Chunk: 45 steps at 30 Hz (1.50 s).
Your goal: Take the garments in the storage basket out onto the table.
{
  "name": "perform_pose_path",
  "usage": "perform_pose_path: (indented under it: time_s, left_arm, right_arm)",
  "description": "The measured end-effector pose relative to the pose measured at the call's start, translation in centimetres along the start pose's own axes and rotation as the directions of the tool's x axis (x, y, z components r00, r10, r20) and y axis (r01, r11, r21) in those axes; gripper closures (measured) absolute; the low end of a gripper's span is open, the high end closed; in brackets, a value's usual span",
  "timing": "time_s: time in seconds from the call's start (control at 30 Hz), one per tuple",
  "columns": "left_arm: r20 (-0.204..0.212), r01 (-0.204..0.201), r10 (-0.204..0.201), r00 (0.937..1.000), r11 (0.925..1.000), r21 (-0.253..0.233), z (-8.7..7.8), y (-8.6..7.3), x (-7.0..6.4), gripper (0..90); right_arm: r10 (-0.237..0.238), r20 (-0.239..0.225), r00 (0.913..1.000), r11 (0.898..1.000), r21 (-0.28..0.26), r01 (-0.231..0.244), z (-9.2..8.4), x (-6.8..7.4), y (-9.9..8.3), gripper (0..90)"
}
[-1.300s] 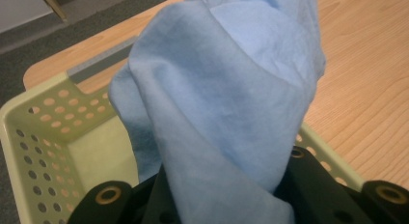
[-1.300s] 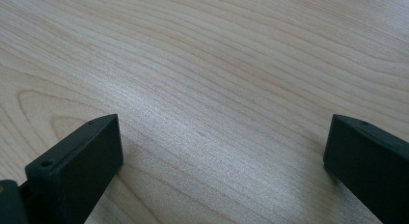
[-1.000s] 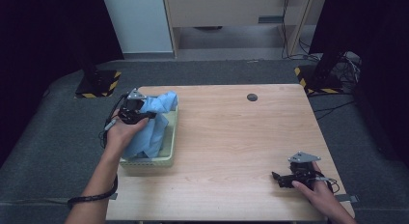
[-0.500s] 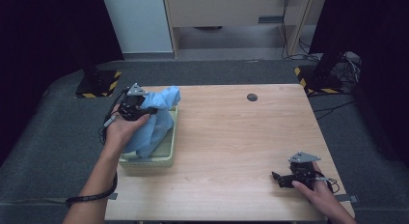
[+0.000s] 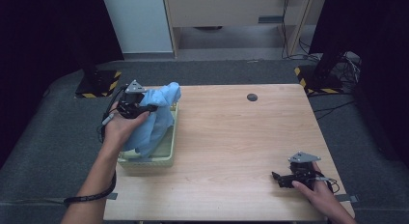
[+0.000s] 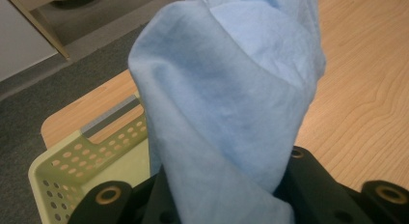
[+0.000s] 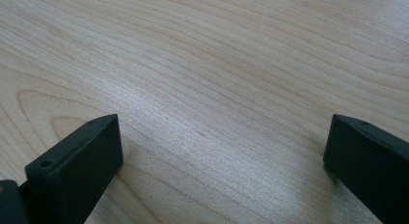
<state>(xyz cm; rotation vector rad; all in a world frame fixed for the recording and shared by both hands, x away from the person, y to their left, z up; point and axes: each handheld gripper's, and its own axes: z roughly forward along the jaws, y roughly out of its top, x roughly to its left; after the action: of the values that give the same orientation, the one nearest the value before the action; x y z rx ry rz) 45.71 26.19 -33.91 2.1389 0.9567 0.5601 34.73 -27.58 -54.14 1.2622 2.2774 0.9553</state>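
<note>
A light blue cloth [image 5: 153, 119] hangs from my left gripper [image 5: 150, 108], which is shut on its upper part above the pale green basket [image 5: 144, 160] at the table's left edge. The cloth's lower end still drapes into the basket. In the left gripper view the cloth [image 6: 231, 103] bunches up between the black jaws and covers most of what lies ahead, with a corner of the perforated basket [image 6: 91, 156] below left. My right gripper [image 5: 276, 178] rests on the wood near the front right corner, its jaws wide apart over bare table [image 7: 217, 113].
The wooden table [image 5: 241, 137] has a small dark round disc [image 5: 252, 97] near its far edge. Grey floor surrounds the table, and stands with yellow-black striped bases sit beyond the far corners.
My left gripper has risen a little with the blue cloth, pulling more of it up out of the basket. The right gripper has stayed still.
</note>
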Motion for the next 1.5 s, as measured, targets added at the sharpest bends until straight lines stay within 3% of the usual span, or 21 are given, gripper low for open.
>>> perform_pose_path:
  time_s: [0.47, 0.7, 1.13, 1.5]
  left_arm:
    - [0.003, 0.018, -0.018, 0.9998, 0.9998, -0.013, 0.0, 0.1, 0.5, 78.0]
    - [0.001, 0.007, -0.006, 1.0, 0.9997, -0.026, -0.5, 0.7, 0.3, 78.0]
    - [0.013, -0.018, 0.019, 0.9997, 0.9974, -0.07, -2.0, 2.5, -1.2, 78.0]
    - [0.045, -0.065, 0.07, 0.9965, 0.992, -0.108, -2.9, 3.9, -3.1, 78.0]
  right_arm:
    - [0.0, 0.0, 1.0, 1.0, 0.0, 0.0, 0.0, 0.0, 0.0, 0.5]
    - [0.0, 0.0, 1.0, 1.0, 0.0, 0.0, 0.0, 0.0, 0.0, 0.5]
    - [0.0, 0.0, 1.0, 1.0, 0.0, 0.0, 0.0, 0.0, 0.0, 0.5]
    - [0.0, 0.001, 1.0, 1.0, 0.0, 0.0, 0.0, 0.0, 0.0, 0.5]
